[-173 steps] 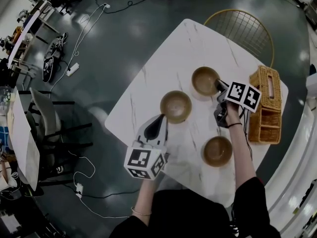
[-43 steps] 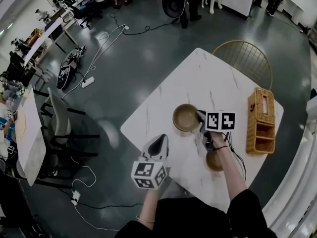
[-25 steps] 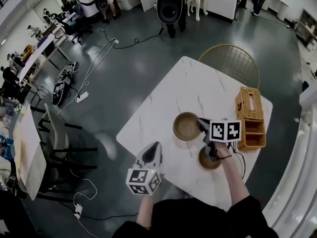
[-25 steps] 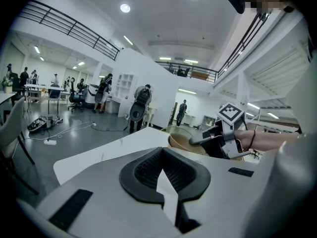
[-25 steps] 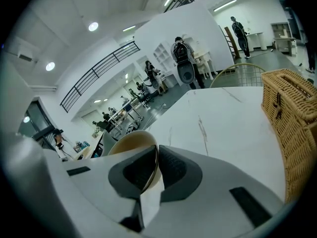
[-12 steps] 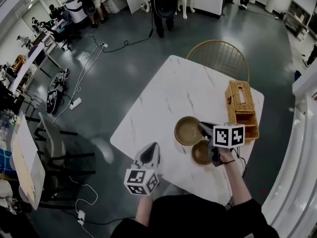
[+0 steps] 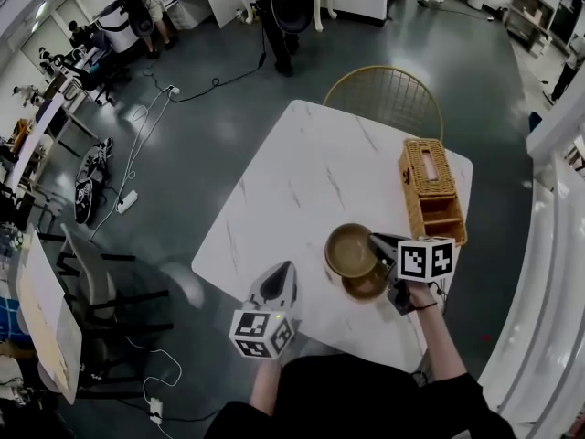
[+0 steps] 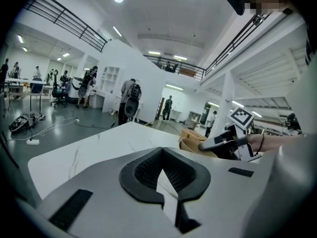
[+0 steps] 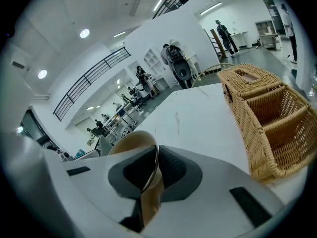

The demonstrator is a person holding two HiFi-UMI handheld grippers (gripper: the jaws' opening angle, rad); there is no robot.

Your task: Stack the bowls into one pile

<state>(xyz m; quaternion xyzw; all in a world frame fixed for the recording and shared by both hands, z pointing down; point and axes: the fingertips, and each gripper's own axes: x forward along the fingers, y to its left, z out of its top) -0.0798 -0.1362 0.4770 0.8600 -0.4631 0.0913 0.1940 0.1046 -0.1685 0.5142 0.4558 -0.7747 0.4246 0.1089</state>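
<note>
My right gripper (image 7: 375,240) is shut on the rim of a brown bowl (image 7: 349,250), which hangs over the white marble table (image 7: 302,172). In the right gripper view the thin rim (image 9: 151,170) sits between the two pads, with the bowl's wall (image 9: 130,144) to the left. A second brown bowl (image 7: 370,287) stands on the table just below it in the head view, and the held bowl overlaps its far edge. Whether another bowl is nested inside the held one I cannot tell. My left gripper (image 7: 281,268) hovers at the table's near left edge, shut and empty (image 8: 161,155).
A wicker basket (image 7: 431,190) stands at the table's right side, close to the bowls (image 9: 267,118). A gold wire chair (image 7: 384,94) is behind the table. People, desks and cables are on the floor farther off.
The right gripper has carried its bowl toward the near bowl. The two were apart and now overlap. The left gripper has shifted only slightly.
</note>
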